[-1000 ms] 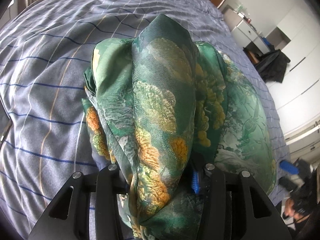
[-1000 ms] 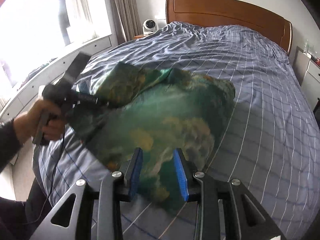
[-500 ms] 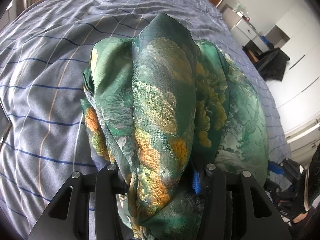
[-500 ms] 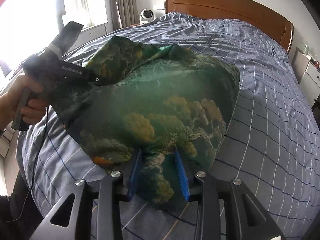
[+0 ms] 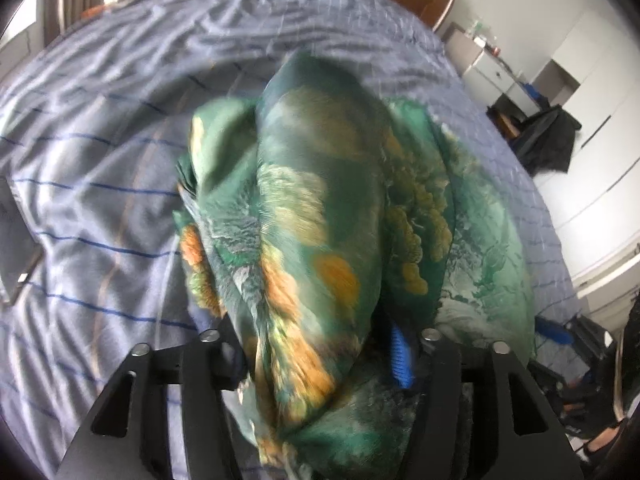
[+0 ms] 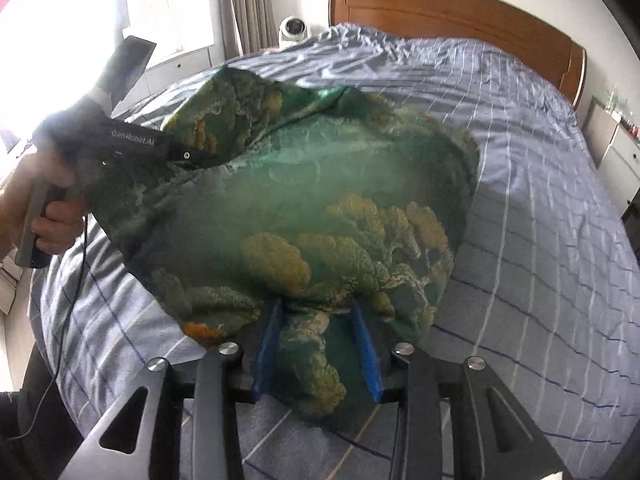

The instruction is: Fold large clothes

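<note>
A large green garment (image 6: pixel 328 200) with yellow and orange print hangs stretched between my two grippers above the bed (image 6: pixel 540 168). My right gripper (image 6: pixel 318 344) has cloth between its blue pads at the garment's near edge; the pads stand apart around the bunched fabric. My left gripper (image 5: pixel 316 356) is buried in bunched cloth (image 5: pixel 320 200), which drapes over both fingers. It also shows in the right wrist view (image 6: pixel 188 156), held by a hand at the left, gripping the garment's far corner.
The bed has a blue-grey checked cover (image 5: pixel 100 152) and a wooden headboard (image 6: pixel 460 16). A white fan (image 6: pixel 294 30) stands by the curtains. A nightstand (image 6: pixel 612 140) is at the right. White wardrobes (image 5: pixel 592 128) and dark clothes (image 5: pixel 548 140) stand beyond the bed.
Both grippers have lifted the garment higher and spread it wider. The right gripper's pads have taken in the near edge of the cloth. The left view has tilted up toward the headboard.
</note>
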`<act>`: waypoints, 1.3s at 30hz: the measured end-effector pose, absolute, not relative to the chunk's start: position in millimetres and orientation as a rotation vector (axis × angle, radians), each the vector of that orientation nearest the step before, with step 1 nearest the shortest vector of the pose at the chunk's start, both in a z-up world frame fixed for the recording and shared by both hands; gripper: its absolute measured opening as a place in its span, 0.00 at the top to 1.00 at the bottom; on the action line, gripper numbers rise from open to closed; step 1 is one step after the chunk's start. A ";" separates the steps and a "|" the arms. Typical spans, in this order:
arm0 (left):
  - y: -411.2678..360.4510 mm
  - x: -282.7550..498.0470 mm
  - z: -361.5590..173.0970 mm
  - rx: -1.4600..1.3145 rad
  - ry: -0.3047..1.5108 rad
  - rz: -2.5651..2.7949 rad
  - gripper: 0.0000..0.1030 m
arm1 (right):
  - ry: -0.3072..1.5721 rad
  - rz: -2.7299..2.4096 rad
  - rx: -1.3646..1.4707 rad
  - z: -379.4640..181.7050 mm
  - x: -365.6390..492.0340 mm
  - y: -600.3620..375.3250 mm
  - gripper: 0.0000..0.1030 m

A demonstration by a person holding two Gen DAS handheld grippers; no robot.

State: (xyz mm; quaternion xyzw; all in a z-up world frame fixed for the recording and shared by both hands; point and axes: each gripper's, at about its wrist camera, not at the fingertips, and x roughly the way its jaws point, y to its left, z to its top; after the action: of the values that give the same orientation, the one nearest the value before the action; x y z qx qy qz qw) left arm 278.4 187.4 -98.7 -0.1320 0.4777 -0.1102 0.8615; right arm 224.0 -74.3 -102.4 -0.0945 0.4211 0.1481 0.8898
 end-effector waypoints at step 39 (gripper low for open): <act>248.9 217.2 -31.2 -0.508 0.917 -0.276 0.01 | 0.705 0.161 -0.069 -34.7 141.4 -144.3 0.21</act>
State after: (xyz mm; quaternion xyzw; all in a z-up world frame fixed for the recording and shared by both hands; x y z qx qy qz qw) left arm 217.2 248.9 -31.2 -0.2419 0.4365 -0.1315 0.8565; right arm 141.4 -144.3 -34.7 -0.0338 0.3448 0.0785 0.9348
